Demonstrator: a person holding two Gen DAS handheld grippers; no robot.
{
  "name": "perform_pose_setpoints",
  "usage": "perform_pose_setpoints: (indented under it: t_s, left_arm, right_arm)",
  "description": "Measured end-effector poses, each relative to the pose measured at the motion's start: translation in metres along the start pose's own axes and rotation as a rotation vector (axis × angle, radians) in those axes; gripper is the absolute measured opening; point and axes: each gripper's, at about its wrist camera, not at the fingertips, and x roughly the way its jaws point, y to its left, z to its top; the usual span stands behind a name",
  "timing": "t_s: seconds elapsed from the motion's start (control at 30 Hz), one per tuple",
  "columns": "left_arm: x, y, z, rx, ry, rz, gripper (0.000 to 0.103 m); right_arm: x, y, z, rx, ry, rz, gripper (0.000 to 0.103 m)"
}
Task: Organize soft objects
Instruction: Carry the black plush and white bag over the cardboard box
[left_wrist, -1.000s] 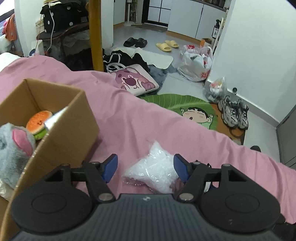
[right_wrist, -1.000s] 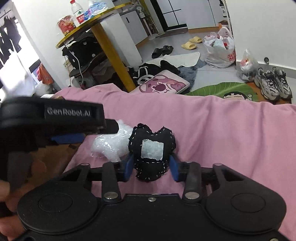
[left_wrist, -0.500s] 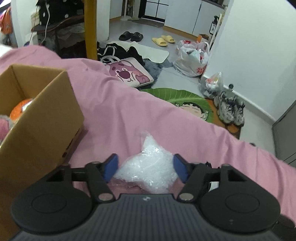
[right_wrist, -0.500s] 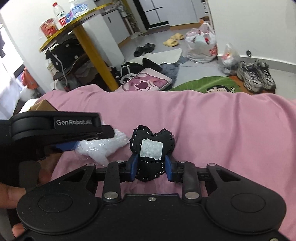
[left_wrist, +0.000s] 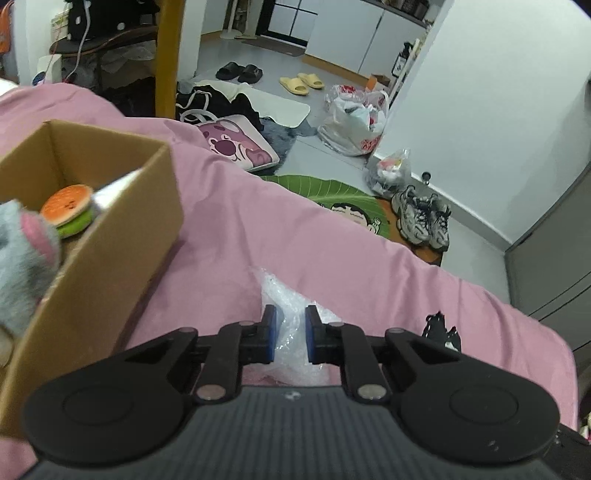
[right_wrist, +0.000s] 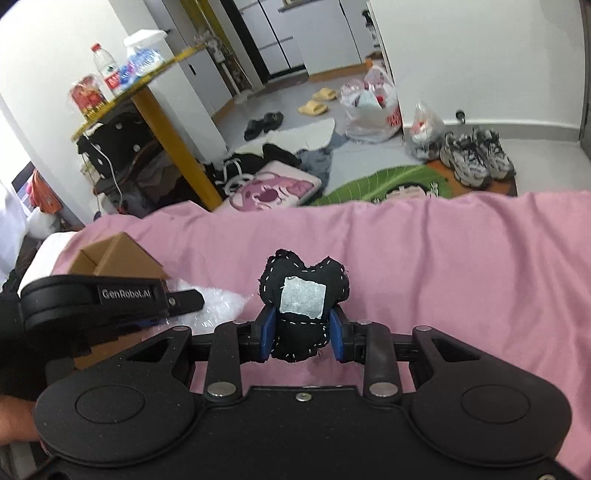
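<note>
1. A pink bedsheet (left_wrist: 332, 251) fills the lower half of both wrist views, and everything in play rests on it.

2. A cardboard box (left_wrist: 122, 236) sits at about 9 o'clock in the left wrist view. Its top is open, and a grey plush toy (left_wrist: 22, 258) and a burger-shaped toy (left_wrist: 68, 208) lie inside. It looks like the collecting place for the soft things.

3. The left gripper (left_wrist: 289, 334) has its blue pads closed on a clear crinkled plastic bag (left_wrist: 291, 314). The bag sticks out toward 12 o'clock beyond the fingertips. It is probably very light, limp and slippery, so a pinch through the bunched middle should hold best.

4. The right gripper (right_wrist: 300, 332) squeezes a black stitched cushion (right_wrist: 304, 291) with a grey patch on it. The pads press its lower half, while its two lobes rise toward 12 o'clock. It appears soft, light and squashy, not fragile; a grip across the waist suits it.

5. In the right wrist view the left gripper and bag lie at 9 o'clock, just beside the cushion, with the box behind them.
</note>
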Motion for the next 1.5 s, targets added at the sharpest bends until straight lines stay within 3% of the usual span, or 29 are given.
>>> perform_pose_setpoints:
  t_s: [0.23, 0.73, 1.13, 1.5]
  left_arm:
    - [-0.049, 0.010, -0.001, 0.014, -0.051, -0.053, 0.014]
    - [-0.133, 0.052, 0.007, 0.065, -0.143, -0.111, 0.014]
    - [-0.160, 0.098, 0.025, 0.135, -0.160, -0.108, 0.014]
    - [-0.159, 0.128, 0.054, 0.159, -0.179, -0.084, 0.014]
  right_arm:
    - [-0.038, 0.025, -0.003, -0.056, -0.055, -0.021, 0.030]
    - [-0.096, 0.093, -0.013, -0.085, -0.152, 0.026, 0.030]
    - [-0.099, 0.141, -0.009, -0.153, -0.154, 0.016, 0.030]
    - [-0.077, 0.179, -0.002, -0.160, -0.134, 0.049, 0.030]
